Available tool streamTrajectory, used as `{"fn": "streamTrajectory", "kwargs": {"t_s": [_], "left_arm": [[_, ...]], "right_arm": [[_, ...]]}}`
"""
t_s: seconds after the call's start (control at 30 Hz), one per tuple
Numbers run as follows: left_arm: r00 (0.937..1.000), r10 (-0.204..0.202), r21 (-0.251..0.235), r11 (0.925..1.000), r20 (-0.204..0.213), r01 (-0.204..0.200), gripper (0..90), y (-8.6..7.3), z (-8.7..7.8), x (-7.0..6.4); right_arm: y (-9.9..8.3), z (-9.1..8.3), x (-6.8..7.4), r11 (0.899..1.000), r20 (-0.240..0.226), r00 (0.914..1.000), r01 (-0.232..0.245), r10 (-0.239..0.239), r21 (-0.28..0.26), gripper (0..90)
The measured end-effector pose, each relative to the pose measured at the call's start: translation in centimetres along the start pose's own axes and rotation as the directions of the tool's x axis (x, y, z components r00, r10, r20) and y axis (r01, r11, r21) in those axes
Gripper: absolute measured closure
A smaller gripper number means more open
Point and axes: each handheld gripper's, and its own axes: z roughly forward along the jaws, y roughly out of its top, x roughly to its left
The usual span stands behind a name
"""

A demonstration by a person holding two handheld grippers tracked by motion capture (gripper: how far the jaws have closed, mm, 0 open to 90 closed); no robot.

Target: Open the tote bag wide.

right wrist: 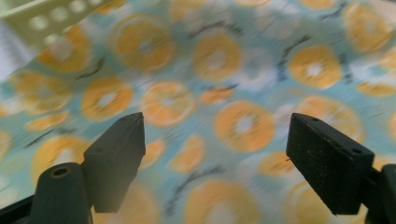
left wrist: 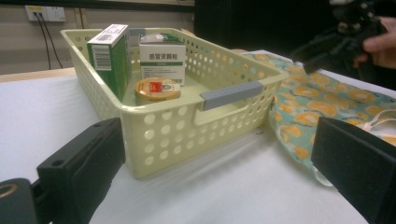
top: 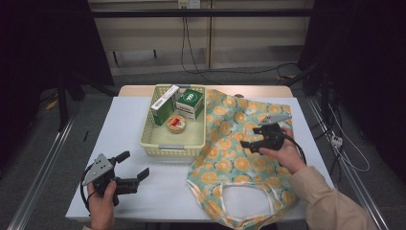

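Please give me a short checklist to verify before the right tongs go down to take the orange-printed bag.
1. Right tongs open: ok, the jaws stand wide apart in the right gripper view.
2. Right tongs over the bag: ok, the orange print lies under them.
3. Nothing lying on the bag: ok in the high view.
4. Bag apart from the basket: cannot tell, their edges meet or overlap.
5. Left tongs out of the way: ok, open, low on the table and pointing toward the basket.
6. Boxes and the round tin inside the basket: ok.
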Motion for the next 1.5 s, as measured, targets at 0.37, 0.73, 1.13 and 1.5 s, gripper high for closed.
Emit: {"fn": "streamTrajectory", "kwargs": {"t_s": [0.37, 0.73, 1.13, 1.5], "left_arm": [[1.0, 0.009, 0.007, 0.9999, 0.0, -0.009, 2.6, 0.1, 0.0, -0.3], [0.9997, 0.021, 0.013, 0.9997, 0.013, -0.021, 2.6, 0.4, 0.4, -0.8], [0.9996, 0.021, 0.011, 0.9997, 0.017, -0.021, 2.6, 0.4, 0.6, -0.9], [0.9994, 0.016, 0.02, 0.9997, 0.032, -0.017, 2.7, 0.3, 1.2, -0.8]], "right_arm": [[-3.2, -1.9, 4.4, 0.998, -0.095, 0.9938, 0.057, -0.058, -0.009, 17.9], [-5.0, -2.3, 7.8, 0.985, -0.209, 0.9639, 0.171, -0.165, 0.008, 30.1], [-5.8, -0.6, 9.7, 0.956, -0.267, 0.9271, 0.288, -0.263, 0.061, 50.5], [-5.4, -0.5, 8.3, 0.976, -0.219, 0.9594, 0.2, -0.178, 0.083, 90.0]]}}
